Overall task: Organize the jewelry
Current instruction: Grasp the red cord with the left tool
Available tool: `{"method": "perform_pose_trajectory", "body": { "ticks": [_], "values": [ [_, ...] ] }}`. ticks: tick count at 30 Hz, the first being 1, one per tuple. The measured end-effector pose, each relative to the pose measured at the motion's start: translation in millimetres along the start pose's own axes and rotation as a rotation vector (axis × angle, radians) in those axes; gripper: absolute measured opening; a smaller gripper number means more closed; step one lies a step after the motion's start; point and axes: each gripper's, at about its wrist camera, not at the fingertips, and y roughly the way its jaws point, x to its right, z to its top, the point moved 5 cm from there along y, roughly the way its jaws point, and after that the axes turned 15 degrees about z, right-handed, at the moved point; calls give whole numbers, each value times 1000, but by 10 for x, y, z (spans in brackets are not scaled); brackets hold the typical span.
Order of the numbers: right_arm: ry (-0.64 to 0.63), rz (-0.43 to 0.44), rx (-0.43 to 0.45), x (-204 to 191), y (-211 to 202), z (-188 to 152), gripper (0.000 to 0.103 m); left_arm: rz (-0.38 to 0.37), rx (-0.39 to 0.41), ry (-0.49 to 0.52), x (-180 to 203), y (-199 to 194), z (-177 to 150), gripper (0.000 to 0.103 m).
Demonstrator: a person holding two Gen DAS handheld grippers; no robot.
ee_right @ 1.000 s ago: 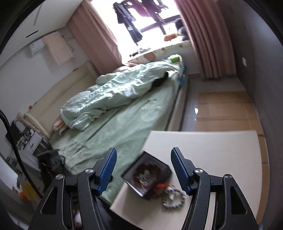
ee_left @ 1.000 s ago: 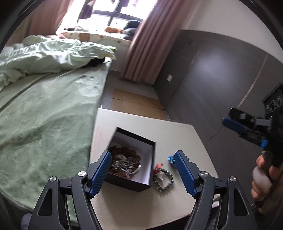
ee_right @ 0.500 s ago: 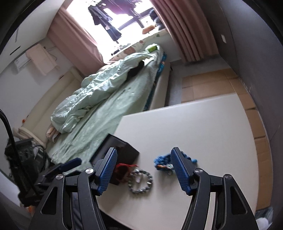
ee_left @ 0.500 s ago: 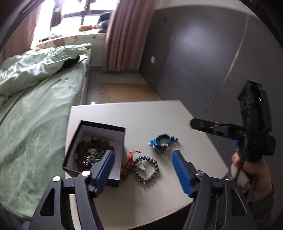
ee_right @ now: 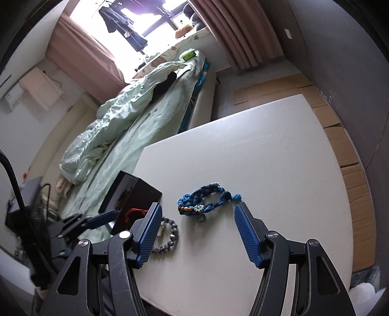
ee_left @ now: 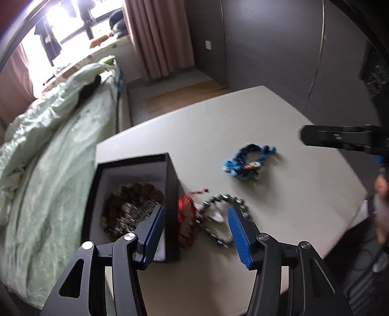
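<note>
I am looking at the black box (ee_left: 170,184) sitting open at the table's (ee_left: 279,121) bed-side edge. Its white inside is holding a heap of brown beads (ee_left: 143,192) with a silvery chain piece (ee_left: 136,214) lying on top. Touching the box's outer wall, on the side away from the bed, a red cord bracelet (ee_left: 186,218) is resting on the table. Just beyond that, a grey bead bracelet (ee_left: 220,218) is lying flat, and well beyond it a blue braided bracelet (ee_right: 206,200) is lying alone on the table.

I am holding the left gripper (ee_left: 195,227) spread wide and gripping nothing; one fingertip is hanging over the box's inner edge and the other over the grey beads. The right gripper (ee_right: 197,226) is also spread wide and carrying nothing, its fingers framing the blue braided bracelet from the side farthest from the box.

Past the box, a bed (ee_right: 145,116) with a rumpled pale green quilt (ee_right: 116,111) is running toward a bright window (ee_right: 145,14) flanked by pink curtains (ee_right: 231,31).
</note>
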Motion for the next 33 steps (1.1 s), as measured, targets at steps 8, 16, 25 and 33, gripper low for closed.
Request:
{"method": "perform_pose_trajectory", "body": {
  "ticks": [8,16,25,33],
  "values": [
    [-1,9,-3,-4,-17,-4,64,93,-47,73,22,212,-12,49],
    [2,2,-6,10,-7,-5,64,178,-36,80,-98,214,47,15],
    [-1,-3,-13,14,8,-7,64,124,29,25,-284,-93,226,5],
    [-15,5,-18,-29,43,-11,64,102,62,-33,-489,-285,307,5]
  ]
}}
